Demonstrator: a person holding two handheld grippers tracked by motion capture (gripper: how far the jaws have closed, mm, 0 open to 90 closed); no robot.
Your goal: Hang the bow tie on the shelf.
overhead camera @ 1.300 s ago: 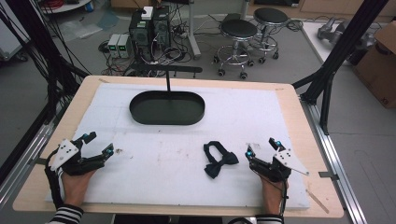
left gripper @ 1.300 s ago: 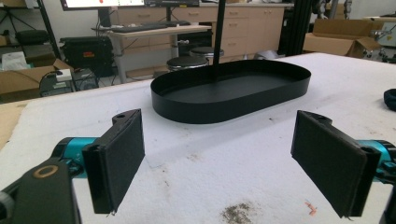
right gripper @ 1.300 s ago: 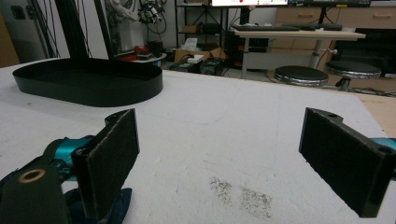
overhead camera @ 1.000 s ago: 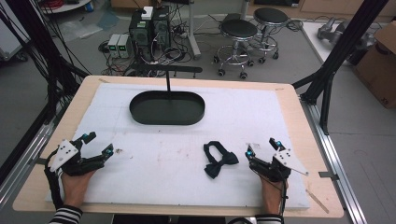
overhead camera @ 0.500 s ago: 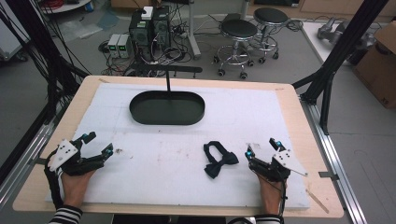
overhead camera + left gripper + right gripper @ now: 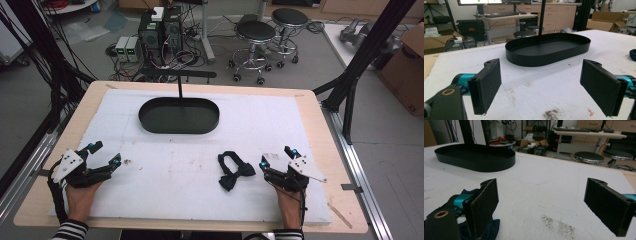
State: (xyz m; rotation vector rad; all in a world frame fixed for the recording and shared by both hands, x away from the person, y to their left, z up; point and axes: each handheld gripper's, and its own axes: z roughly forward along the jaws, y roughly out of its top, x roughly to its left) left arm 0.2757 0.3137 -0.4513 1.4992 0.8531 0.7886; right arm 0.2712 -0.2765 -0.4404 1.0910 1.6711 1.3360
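While both hands rest at the near edge of the table, the views read as follows.

High view
- Table: wooden top (image 6: 320, 107) covered by a white foam mat (image 6: 175, 170).
- Tray: black oval tray (image 6: 179, 115) on the far middle of the mat, with a thin black post (image 6: 179, 86) standing at its far side.
- Bow tie: black bow tie (image 6: 234, 171) lying flat on the mat, near side, right of centre.
- Left gripper: left gripper (image 6: 105, 154) at the near left, held by the left hand (image 6: 80, 196); jaws spread wide, nothing between them.
- Right gripper: right gripper (image 6: 276, 157) at the near right, held by the right hand (image 6: 289, 205); jaws spread wide, nothing between them.
- Bow tie vs. tool: just beside the right gripper's inner jaw, on its left, outside the gap; well apart from the left gripper.
- Floor beyond: two round stools (image 6: 256, 31) and computer boxes with cables (image 6: 159, 27).

Left gripper view
- Jaws: two black pads wide apart, bare mat between them.
- Tray: straight ahead (image 6: 549, 51), well apart from the jaws.
- Bow tie: a dark edge at the right border (image 6: 633, 54); too little to tell more.
- Mat: dirty speck patch (image 6: 550, 113) near the bottom.

Right gripper view
- Jaws: wide apart, only stained mat between them.
- Bow tie: dark cloth (image 6: 486, 228) low at left, behind and under the left-hand jaw; whether it touches the jaw I cannot tell.
- Tray: far left (image 6: 475, 157).
- Stools: beyond the table edge (image 6: 589, 157).
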